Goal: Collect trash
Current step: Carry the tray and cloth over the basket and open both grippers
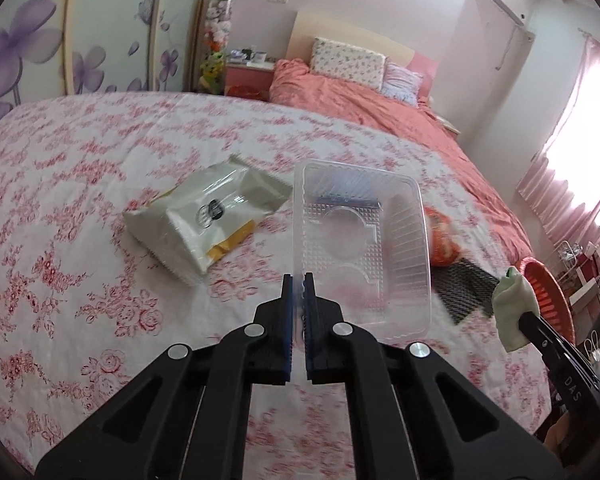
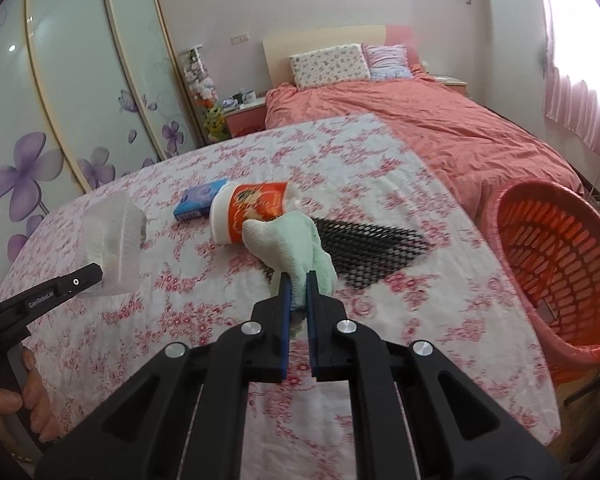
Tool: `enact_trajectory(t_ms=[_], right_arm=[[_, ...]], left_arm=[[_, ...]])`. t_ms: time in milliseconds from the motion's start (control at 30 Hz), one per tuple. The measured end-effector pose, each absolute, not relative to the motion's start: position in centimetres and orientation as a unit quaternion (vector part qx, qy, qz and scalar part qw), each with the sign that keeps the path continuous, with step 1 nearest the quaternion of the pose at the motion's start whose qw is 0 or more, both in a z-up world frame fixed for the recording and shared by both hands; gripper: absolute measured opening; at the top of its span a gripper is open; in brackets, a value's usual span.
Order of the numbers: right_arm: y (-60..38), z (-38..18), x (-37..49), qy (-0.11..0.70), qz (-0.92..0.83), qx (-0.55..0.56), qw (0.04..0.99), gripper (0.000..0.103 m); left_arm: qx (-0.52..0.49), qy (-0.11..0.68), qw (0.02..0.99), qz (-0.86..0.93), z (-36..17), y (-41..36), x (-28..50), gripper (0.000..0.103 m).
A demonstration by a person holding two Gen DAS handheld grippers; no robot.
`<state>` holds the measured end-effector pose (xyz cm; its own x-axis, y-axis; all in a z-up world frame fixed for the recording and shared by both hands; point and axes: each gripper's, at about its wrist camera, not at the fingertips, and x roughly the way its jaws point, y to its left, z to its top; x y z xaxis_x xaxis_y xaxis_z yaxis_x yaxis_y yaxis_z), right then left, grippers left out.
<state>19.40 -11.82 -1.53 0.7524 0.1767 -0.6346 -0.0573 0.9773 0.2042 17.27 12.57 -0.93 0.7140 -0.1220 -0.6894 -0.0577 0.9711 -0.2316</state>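
Observation:
My left gripper [image 1: 298,280] is shut on the edge of a clear plastic tray [image 1: 360,240] and holds it above the floral cloth; the tray also shows in the right wrist view [image 2: 114,252]. My right gripper [image 2: 297,278] is shut on a pale green and white cloth glove [image 2: 296,244], also visible in the left wrist view [image 1: 514,304]. An orange and white paper cup [image 2: 252,212] lies on its side beside a blue packet [image 2: 200,198]. A cream snack bag [image 1: 208,216] lies left of the tray. An orange slatted basket [image 2: 560,264] stands at the right.
A black mesh mat [image 2: 364,248] lies on the floral cloth [image 2: 180,312] between cup and basket. A bed with a salmon duvet [image 2: 440,128] is behind. Wardrobe doors with purple flowers [image 2: 60,120] are at the left. Pink curtains [image 2: 580,92] hang at the right.

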Motion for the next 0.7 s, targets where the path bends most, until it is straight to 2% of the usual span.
enact_trajectory(t_ms=[700], right_arm=[[-23.8, 2.0, 14.6, 0.266, -0.067, 0.132, 0.953, 0.008]], left_arm=[[-0.089, 0.350, 0.924, -0.128, 2.2, 2.4, 16.4, 0.004]])
